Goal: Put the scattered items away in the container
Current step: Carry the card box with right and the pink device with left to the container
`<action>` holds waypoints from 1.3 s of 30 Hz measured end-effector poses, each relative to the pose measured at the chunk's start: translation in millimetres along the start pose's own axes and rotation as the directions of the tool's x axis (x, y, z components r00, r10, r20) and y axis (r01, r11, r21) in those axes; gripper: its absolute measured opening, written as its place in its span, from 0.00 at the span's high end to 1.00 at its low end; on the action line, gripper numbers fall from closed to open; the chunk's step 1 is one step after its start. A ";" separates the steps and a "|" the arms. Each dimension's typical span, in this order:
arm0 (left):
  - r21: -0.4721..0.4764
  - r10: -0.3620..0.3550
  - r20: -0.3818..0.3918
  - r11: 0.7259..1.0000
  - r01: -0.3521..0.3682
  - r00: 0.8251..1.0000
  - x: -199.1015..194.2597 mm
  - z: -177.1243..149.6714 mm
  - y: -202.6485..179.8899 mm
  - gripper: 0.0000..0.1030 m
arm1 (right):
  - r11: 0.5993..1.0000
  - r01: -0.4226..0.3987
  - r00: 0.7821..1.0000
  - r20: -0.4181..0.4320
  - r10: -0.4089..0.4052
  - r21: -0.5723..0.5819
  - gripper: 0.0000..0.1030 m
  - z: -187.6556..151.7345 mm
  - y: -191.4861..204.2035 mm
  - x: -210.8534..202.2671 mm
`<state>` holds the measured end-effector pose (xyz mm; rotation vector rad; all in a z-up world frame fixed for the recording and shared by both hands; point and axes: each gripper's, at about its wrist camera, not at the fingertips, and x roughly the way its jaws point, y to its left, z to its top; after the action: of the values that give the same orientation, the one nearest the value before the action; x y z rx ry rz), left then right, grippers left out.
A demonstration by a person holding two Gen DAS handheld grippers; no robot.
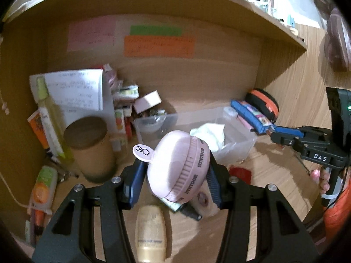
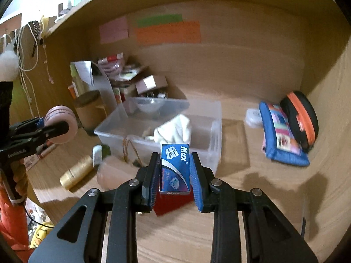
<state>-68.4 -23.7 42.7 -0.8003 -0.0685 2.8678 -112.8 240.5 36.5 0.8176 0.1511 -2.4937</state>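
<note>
The left hand-held gripper is clamped on a round pink ribbed plastic case, raised in front of the clear plastic storage container; the right hand-held gripper pinches a small blue cardboard box printed "Max" upright, just before the container's near wall — a crumpled white cloth lies inside; a gold thread spool lies on the wooden surface left of the container.
</note>
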 end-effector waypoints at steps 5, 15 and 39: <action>0.031 0.008 0.012 0.999 -0.008 1.000 10.3 19.0 -5.2 0.51 | 1.000 -0.006 0.999 0.038 0.006 -0.005 0.76 18.6 -2.2 2.3; 0.027 0.023 -0.032 0.999 -0.022 0.999 50.1 42.1 -1.2 0.51 | 0.999 -0.029 0.998 0.061 0.028 0.013 0.76 45.4 -12.9 23.5; 0.025 0.016 -0.256 1.000 -0.010 0.967 151.0 19.6 15.3 0.51 | 0.999 -0.027 0.991 -0.132 0.029 0.022 0.76 35.9 -35.5 132.7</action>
<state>-208.0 -13.3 -19.0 -1.1620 0.0032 2.7439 -240.9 204.6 -13.1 0.9868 0.1590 -2.4188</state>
